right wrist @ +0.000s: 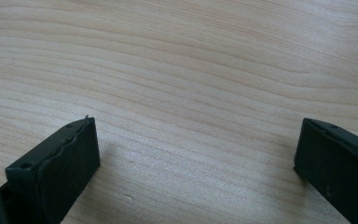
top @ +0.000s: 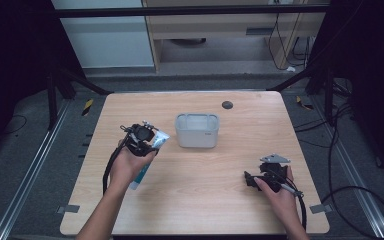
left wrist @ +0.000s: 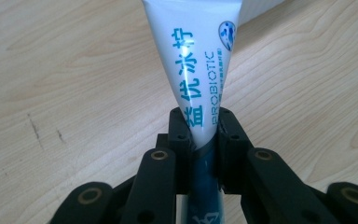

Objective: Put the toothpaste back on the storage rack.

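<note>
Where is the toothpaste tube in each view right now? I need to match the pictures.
High view: the toothpaste tube is left of centre, slanting, clamped in the left hand-held gripper, left of the white bin.
Left gripper view: centre, tube running from the jaws to the top edge.
Right gripper view: not in it.
Shared landmark: the wooden table.

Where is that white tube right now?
In the high view the white tube is clamped in the left gripper, on the table's left side, just left of the grey bin.

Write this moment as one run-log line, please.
left gripper: shut on tube | right gripper: open over table | bin: beside tube
</note>
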Demonstrator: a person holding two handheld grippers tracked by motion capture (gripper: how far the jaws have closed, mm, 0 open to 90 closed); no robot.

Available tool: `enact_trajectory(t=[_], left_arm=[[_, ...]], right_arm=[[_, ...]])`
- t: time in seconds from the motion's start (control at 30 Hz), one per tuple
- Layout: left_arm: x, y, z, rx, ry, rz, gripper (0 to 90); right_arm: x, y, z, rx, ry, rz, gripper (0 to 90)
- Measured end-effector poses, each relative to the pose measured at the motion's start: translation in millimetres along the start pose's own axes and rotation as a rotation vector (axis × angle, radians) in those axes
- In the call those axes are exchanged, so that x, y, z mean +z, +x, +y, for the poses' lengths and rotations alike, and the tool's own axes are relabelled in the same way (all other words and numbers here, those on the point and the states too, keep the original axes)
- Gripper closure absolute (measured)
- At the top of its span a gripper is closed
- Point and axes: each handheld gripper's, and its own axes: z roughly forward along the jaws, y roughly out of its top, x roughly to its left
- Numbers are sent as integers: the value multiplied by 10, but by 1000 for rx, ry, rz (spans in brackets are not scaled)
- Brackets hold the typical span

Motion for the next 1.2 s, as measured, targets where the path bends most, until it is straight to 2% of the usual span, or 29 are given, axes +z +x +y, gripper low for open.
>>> enact_trajectory(t=[0.17,0.37,0.7,0.93,1.07,1.2], left_arm=[[-64,-58,95,12,-39,-6,783],[-134,-173,232,27,-109,-16,782],[-194,-356,448,17,-224,-5,782],[-217,-460,601,13,-277,-10,782],[-250,-540,702,24,-301,-11,781],[-233,-612,788,34,-307,-9,781]], right_arm=[[0,0,0,0,0,0,3],[1,0,0,-1,0,-1,3],[0,0,0,0,0,0,3],[0,-2,-1,-3,1,-1,3],[0,-2,-1,-3,1,-1,3],[0,-1,-1,-3,1,-1,3]])
